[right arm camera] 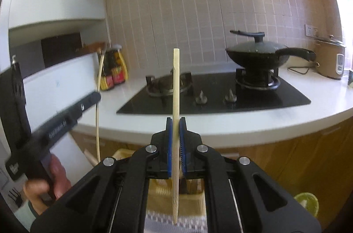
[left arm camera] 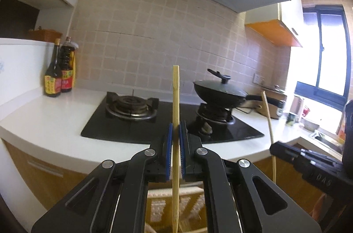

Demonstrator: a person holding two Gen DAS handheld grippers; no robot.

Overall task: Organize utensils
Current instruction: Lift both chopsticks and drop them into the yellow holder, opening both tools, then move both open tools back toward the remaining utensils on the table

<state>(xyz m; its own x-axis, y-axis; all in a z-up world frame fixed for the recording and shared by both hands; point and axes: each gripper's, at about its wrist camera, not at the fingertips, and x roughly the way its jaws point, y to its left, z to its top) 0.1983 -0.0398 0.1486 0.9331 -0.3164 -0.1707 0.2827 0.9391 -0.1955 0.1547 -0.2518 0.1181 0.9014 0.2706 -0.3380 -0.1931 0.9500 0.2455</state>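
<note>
In the left wrist view my left gripper (left arm camera: 176, 129) is shut on a bamboo chopstick (left arm camera: 175, 96), which stands upright between the blue pads in front of the counter. The right gripper (left arm camera: 274, 145) appears at the right edge of this view, holding a second, paler chopstick (left arm camera: 269, 118). Seen from the right wrist, my right gripper (right arm camera: 176, 122) is shut on that chopstick (right arm camera: 176, 78), also upright. At the left of that view the left gripper (right arm camera: 97, 97) shows in a person's hand (right arm camera: 55, 180), with its chopstick (right arm camera: 98, 113). A woven holder (right arm camera: 158, 191) lies below both.
A white counter (left arm camera: 55, 122) carries a black gas hob (left arm camera: 136, 122) with a lidded wok (left arm camera: 220, 91) on the right burner. Sauce bottles (left arm camera: 58, 76) stand at the back left and a rice cooker (right arm camera: 331, 61) at the right. Wooden cabinet fronts (right arm camera: 297, 155) run below.
</note>
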